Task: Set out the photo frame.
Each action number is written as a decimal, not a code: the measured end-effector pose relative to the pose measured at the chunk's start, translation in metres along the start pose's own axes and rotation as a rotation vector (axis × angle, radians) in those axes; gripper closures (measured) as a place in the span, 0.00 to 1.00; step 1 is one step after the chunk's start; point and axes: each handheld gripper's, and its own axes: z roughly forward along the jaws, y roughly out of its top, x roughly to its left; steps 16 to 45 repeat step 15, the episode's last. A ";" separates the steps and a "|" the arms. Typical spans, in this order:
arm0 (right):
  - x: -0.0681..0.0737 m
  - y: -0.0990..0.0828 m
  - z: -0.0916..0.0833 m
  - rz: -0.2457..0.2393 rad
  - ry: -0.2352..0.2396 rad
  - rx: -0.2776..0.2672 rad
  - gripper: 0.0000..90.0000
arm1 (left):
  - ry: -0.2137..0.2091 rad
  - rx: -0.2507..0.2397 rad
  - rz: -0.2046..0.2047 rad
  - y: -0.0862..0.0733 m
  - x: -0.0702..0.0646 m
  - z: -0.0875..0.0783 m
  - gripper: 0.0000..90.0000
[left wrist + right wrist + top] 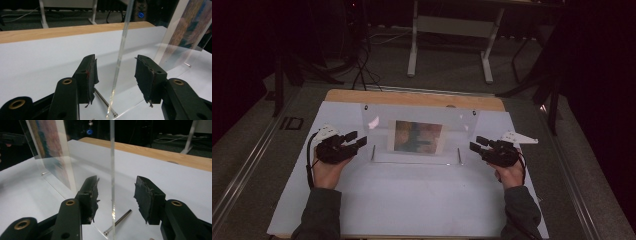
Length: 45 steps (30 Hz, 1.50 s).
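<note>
Two pairs of black jaws stand apart, and each pair has one side edge of the clear acrylic stand (419, 134) between its pads without pressing on it. In the left gripper view, the left gripper (116, 72) has the thin edge of the panel in the gap, and space shows on both sides of the edge. The pads (91, 75) are covered with worn black material, frayed at the borders. In the right gripper view, the right gripper (115, 192) straddles the opposite edge of the same panel in the same way, also with space on both sides.

A thin metal pin (118, 222) lies at the foot of the panel on the right side, and a similar pin (103, 103) shows at the foot on the left side. Inside the stand there is a colourful picture (418, 136), too blurred to read.

In the high view, the stand sits upright at the middle of the white surface (412, 200), a little toward the far side. The two hands come from the near edge, one at each side of the stand, in dark sleeves (319, 215). A wooden edge (412, 97) borders the white surface at the far side. Behind it there is a dark floor and the white legs of another table (413, 45).
</note>
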 end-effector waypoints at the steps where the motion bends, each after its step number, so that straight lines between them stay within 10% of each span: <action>1: -0.001 0.000 0.000 -0.004 -0.005 0.002 0.58 | 0.001 -0.003 -0.009 -0.001 0.002 -0.001 0.57; 15: -0.021 -0.012 -0.005 0.056 -0.090 0.079 0.59 | 0.106 0.066 -0.027 -0.013 0.023 -0.002 0.58; 45: -0.021 -0.012 -0.005 0.056 -0.090 0.079 0.59 | 0.106 0.066 -0.027 -0.013 0.023 -0.002 0.58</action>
